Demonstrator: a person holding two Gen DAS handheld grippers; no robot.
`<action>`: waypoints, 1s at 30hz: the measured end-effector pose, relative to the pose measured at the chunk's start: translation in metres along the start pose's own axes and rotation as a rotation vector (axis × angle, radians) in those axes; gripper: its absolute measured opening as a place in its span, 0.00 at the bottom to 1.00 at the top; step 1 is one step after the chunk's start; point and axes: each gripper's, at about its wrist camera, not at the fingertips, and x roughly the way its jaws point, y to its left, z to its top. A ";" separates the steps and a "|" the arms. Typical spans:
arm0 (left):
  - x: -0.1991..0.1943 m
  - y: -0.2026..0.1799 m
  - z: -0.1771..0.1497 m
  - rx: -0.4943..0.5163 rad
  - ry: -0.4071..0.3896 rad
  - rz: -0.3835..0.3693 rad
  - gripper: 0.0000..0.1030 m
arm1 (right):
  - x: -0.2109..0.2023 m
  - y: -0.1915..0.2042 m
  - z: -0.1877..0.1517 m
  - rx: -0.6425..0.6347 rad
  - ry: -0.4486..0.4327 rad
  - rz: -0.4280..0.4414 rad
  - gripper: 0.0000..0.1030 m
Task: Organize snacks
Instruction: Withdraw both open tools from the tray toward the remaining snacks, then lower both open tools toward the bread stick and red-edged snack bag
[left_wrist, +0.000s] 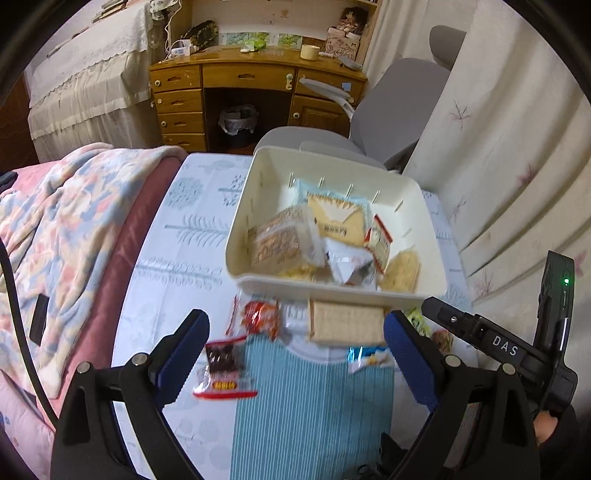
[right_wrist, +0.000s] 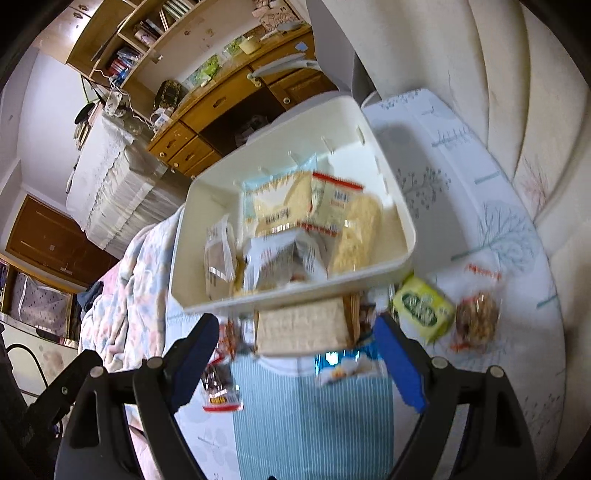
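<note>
Against the near wall of the cream plastic bin, the cracker packet lies flat on the bench, long axis crosswise to the right gripper.
Both grippers are released and empty; the right is more squarely lined up, the left gripper alongside. Packet: clear glossy film, pale rectangular biscuit; bin rigid, smooth, already holding crinkled wrappers.

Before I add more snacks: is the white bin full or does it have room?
Room left. Packets cover part of the bin's floor; the right side shows bare bottom.

Both wrist views above bin
</note>
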 end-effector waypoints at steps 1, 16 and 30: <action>-0.001 0.001 -0.003 0.003 0.002 0.000 0.92 | 0.002 0.001 -0.005 -0.001 0.011 -0.001 0.84; 0.004 0.067 -0.021 0.121 0.091 -0.058 0.92 | 0.024 0.023 -0.059 0.137 0.026 -0.087 0.84; 0.033 0.115 -0.020 0.405 0.199 -0.177 0.92 | 0.038 0.032 -0.111 0.551 -0.090 -0.053 0.84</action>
